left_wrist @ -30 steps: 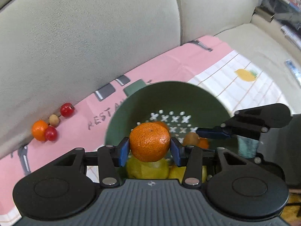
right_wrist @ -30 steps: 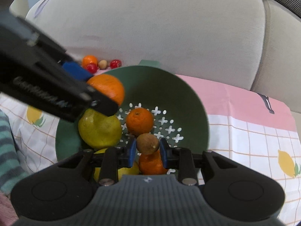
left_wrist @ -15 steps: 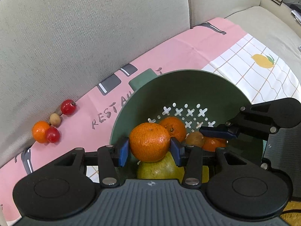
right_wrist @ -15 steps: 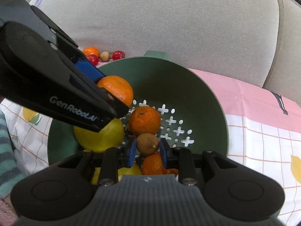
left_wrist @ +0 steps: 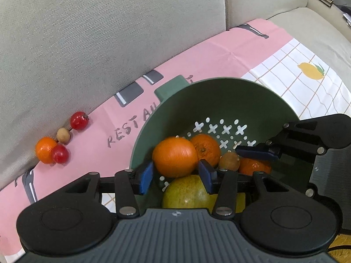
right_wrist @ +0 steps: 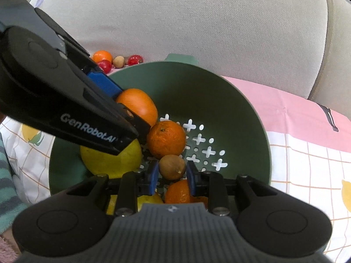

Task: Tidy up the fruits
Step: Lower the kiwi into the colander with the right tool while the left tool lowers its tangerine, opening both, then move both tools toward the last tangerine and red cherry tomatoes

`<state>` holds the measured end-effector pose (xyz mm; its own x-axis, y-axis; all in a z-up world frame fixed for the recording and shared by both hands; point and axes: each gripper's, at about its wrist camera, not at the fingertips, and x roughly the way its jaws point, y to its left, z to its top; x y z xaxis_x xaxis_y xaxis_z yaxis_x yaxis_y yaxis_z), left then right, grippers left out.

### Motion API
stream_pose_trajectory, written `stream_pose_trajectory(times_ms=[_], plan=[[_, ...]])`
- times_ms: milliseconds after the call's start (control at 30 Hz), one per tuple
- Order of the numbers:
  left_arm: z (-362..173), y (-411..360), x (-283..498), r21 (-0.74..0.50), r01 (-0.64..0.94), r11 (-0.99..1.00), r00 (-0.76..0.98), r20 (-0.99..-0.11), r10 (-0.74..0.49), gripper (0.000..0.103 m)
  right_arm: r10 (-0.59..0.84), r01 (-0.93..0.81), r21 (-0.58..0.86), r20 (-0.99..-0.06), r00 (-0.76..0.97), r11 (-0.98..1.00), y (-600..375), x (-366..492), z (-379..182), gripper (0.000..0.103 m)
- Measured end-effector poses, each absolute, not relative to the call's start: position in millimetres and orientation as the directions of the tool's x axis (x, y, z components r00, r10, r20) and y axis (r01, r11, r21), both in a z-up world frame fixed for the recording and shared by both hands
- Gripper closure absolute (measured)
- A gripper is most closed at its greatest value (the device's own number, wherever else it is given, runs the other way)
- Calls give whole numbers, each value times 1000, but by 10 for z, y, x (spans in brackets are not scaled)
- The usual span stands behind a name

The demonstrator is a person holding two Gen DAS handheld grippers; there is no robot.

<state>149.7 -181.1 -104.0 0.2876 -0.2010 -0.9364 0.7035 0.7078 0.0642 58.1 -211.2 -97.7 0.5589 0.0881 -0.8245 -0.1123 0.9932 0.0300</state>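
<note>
Two grippers hang over the green colander: the left gripper is opening, its mandarin dropping free (pads apart); the right gripper pinches a brown longan above the piled fruit.

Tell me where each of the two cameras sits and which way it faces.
Left wrist: rides the left gripper, looking steeply down into the perforated green plastic colander; its opening blue pads flank a large orange mandarin.
Right wrist: rides the right gripper, angled down into the colander, shut on a small brown round fruit.
Shared: colander, pink printed cloth, beige sofa back; each view shows the other gripper.
</note>
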Motion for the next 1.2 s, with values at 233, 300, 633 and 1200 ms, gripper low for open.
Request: stream_pose_trajectory(times_ms=[233, 300, 633, 1200], plan=[[-923, -1751, 1441, 35, 707, 707, 285, -928, -240, 44, 83, -96, 34, -825, 560, 995, -2106, 590, -998, 73], [-870, -1742, 1418, 36, 710, 703, 293, -923, -249, 42, 85, -93, 39, -822, 564, 995, -2112, 581, -991, 70], [-549, -1520, 1282, 60, 684, 727, 377, -882, -282, 38, 76, -59, 51, -793, 604, 997, -2112, 512, -877, 38], [-52, -860, 1034, 127, 574, 809, 557, -784, -273, 34, 91, 54, 183, -700, 709, 982, -2010, 399, -328, 15]])
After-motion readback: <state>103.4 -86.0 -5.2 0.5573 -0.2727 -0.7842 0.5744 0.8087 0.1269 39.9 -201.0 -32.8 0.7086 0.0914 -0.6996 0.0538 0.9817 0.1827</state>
